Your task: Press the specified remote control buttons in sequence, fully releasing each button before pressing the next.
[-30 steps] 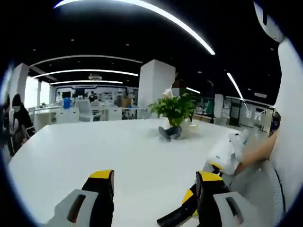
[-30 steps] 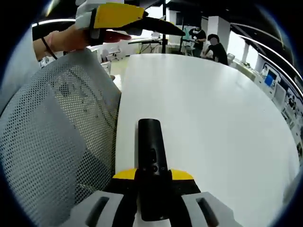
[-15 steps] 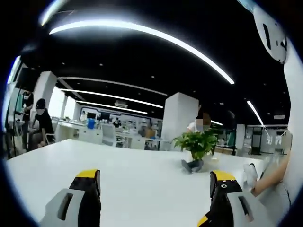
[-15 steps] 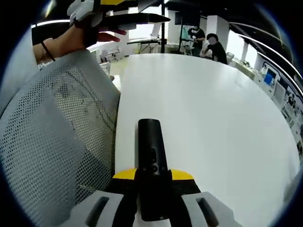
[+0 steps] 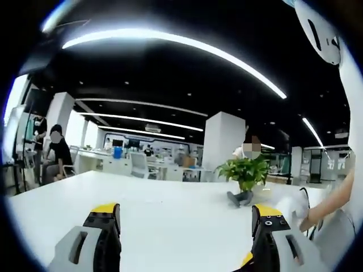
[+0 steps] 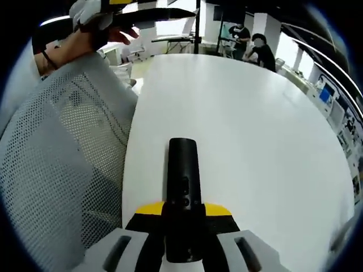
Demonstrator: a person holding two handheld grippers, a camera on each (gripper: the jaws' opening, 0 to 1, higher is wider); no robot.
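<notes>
A black remote control [image 6: 184,164] points away over the white table [image 6: 266,130], its near end clamped between the yellow-tipped jaws of my right gripper [image 6: 183,214]. Small buttons show on the remote's top face near the jaws. In the left gripper view, my left gripper [image 5: 186,226] is held high and level above the table [image 5: 181,209], its jaws wide apart with nothing between them. The left gripper [image 6: 148,13] also appears at the top left of the right gripper view, held by a hand [image 6: 85,39].
A grey mesh chair back [image 6: 57,170] stands close on the left of the remote. A potted plant [image 5: 247,173] sits on the far side of the table. People sit at desks in the background. A hand [image 5: 326,207] shows at the right edge.
The left gripper has risen and tilted up from the table, so its view now looks across the room. In the right gripper view it moved up and left. The remote stays clamped.
</notes>
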